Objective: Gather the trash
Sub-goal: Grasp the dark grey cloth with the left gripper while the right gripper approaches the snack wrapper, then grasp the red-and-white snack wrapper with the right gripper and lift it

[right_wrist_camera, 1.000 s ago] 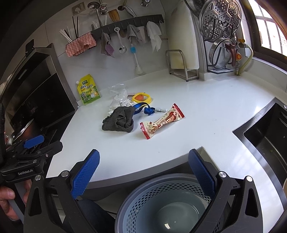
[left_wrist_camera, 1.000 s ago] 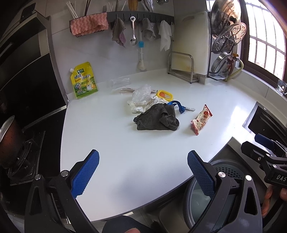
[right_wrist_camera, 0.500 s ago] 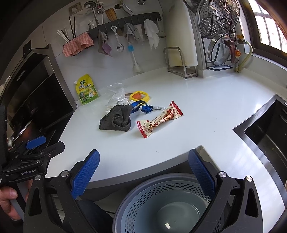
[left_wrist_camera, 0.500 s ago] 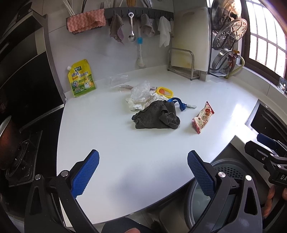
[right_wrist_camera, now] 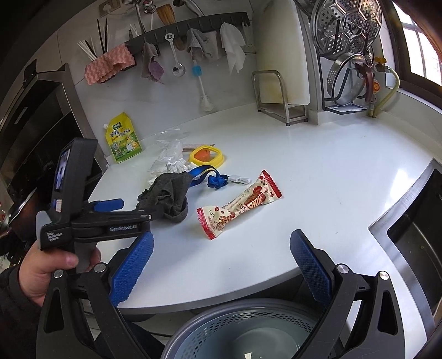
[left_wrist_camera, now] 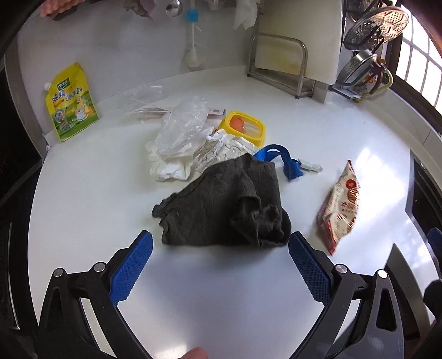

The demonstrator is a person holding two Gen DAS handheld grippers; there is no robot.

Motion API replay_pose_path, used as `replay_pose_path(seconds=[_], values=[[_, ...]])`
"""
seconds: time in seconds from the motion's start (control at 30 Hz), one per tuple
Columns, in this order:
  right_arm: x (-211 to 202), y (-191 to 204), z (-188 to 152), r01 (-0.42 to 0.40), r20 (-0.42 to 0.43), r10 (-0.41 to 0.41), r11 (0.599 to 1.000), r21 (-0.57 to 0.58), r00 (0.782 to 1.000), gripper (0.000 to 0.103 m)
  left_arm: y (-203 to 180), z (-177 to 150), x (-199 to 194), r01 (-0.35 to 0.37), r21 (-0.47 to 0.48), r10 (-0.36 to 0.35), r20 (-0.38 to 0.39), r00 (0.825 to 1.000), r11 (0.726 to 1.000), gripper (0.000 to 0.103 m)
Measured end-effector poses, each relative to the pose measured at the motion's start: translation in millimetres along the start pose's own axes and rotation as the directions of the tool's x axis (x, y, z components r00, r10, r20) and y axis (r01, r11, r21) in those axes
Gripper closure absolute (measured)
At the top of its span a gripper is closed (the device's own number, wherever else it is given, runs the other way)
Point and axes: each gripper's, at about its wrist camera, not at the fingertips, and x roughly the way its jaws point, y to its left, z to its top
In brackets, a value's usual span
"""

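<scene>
Bare white countertop (left_wrist_camera: pixel 91 198) lies open left of the crumpled dark grey cloth (left_wrist_camera: pixel 226 204) and between it and the red-and-white snack wrapper (left_wrist_camera: pixel 339 204). Behind the cloth, clear plastic bag (left_wrist_camera: pixel 182 127), white crumpled paper (left_wrist_camera: pixel 171 165), yellow lidded tub (left_wrist_camera: pixel 243 129) and blue strap (left_wrist_camera: pixel 284 163) crowd together.

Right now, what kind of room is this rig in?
Most likely a home kitchen: white countertop, sunken steel sink at the right, grey wall rail hung with a spoon, brush and cloths, and round perforated steel steamer trays in a rack.
</scene>
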Motion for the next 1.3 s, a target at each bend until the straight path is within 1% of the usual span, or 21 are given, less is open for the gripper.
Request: replay_pose_path(seconds=[0.03,0.1,0.13,0.17,0.2,0.3,0.37,0.43,0.53,0.7,0.73,0.8,0.83,0.87,0.9,0.93,0.97,1.0,1.03,1.13,1.3], values=[[4,-3,1,0.003,-0.005,-0.003,1.000,0.002,1.000,0.009,1,3,6,-0.004,-0.011,0.004,-0.012,1.000,1.000,0.016],[12,-7,1,0.009,-0.017,-0.009,1.000,0.006,1.000,0.009,3,5,16,0.035,-0.027,-0.036,-0.035,0.999,0.999,0.055],[16,-9,2,0.013,-0.023,-0.012,1.000,0.008,1.000,0.009,2,5,18,0.040,-0.011,-0.040,-0.039,0.998,0.999,0.064],[20,-10,2,0.016,-0.028,-0.015,1.000,0.010,0.999,0.009,1,3,17,0.037,0.003,-0.037,-0.031,0.999,0.999,0.070],[25,-12,3,0.016,-0.033,-0.016,1.000,0.011,0.999,0.009,1,2,16,0.039,0.015,-0.039,-0.019,0.999,0.999,0.081],[42,-9,8,0.005,-0.050,-0.005,1.000,-0.001,0.999,0.009,6,-2,12,0.052,0.029,-0.052,0.003,0.999,0.998,0.093],[56,-6,13,0.009,-0.063,-0.010,1.000,-0.010,0.998,0.009,8,-5,6,0.059,0.039,-0.060,0.021,0.998,0.998,0.095],[72,-3,18,0.014,-0.082,-0.015,1.000,-0.014,0.997,0.009,10,-7,-2,0.050,0.049,-0.052,0.047,0.998,0.998,0.096],[92,-3,24,0.027,-0.106,-0.026,1.000,0.007,0.994,0.009,13,-10,-8,0.079,0.047,-0.082,0.058,0.995,0.996,0.097],[111,-1,29,0.048,-0.132,-0.046,0.999,0.006,0.990,0.010,18,-13,-33,0.106,0.044,-0.110,0.109,0.988,0.993,0.097],[114,-1,30,0.055,-0.137,-0.053,0.998,0.008,0.989,0.012,19,-14,-40,0.111,0.042,-0.116,0.125,0.985,0.993,0.097],[120,-4,30,0.066,-0.154,-0.062,0.998,0.019,0.986,0.024,23,-15,-53,0.122,0.036,-0.126,0.151,0.980,0.992,0.097],[125,-6,30,0.062,-0.165,-0.057,0.998,0.025,0.985,0.038,25,-16,-58,0.129,0.027,-0.132,0.162,0.978,0.991,0.097],[128,-6,29,0.053,-0.176,-0.047,0.998,0.027,0.983,0.043,27,-17,-62,0.133,0.025,-0.135,0.169,0.976,0.991,0.097],[128,-5,28,0.063,-0.165,-0.061,0.998,0.010,0.984,0.047,28,-18,-65,0.130,0.027,-0.133,0.176,0.975,0.991,0.097],[129,-3,28,0.071,-0.167,-0.070,0.997,0.000,0.983,0.055,29,-19,-67,0.128,0.030,-0.132,0.178,0.975,0.991,0.097],[130,-2,29,0.068,-0.169,-0.067,0.998,-0.003,0.983,0.075,29,-20,-68,0.129,0.033,-0.133,0.179,0.975,0.991,0.097],[131,-2,29,0.062,-0.175,-0.062,0.998,-0.008,0.983,0.093,30,-22,-70,0.133,0.034,-0.137,0.182,0.974,0.991,0.097],[134,-1,28,0.053,-0.190,-0.054,0.999,-0.012,0.980,0.103,31,-23,-71,0.138,0.033,-0.141,0.186,0.972,0.990,0.097],[132,1,27,0.057,-0.191,-0.063,0.998,-0.036,0.980,0.103,33,-25,-76,0.133,0.024,-0.136,0.196,0.971,0.991,0.097],[119,2,24,0.027,-0.184,-0.036,0.998,-0.051,0.982,0.103,34,-27,-80,0.124,0.013,-0.124,0.204,0.971,0.992,0.097]])
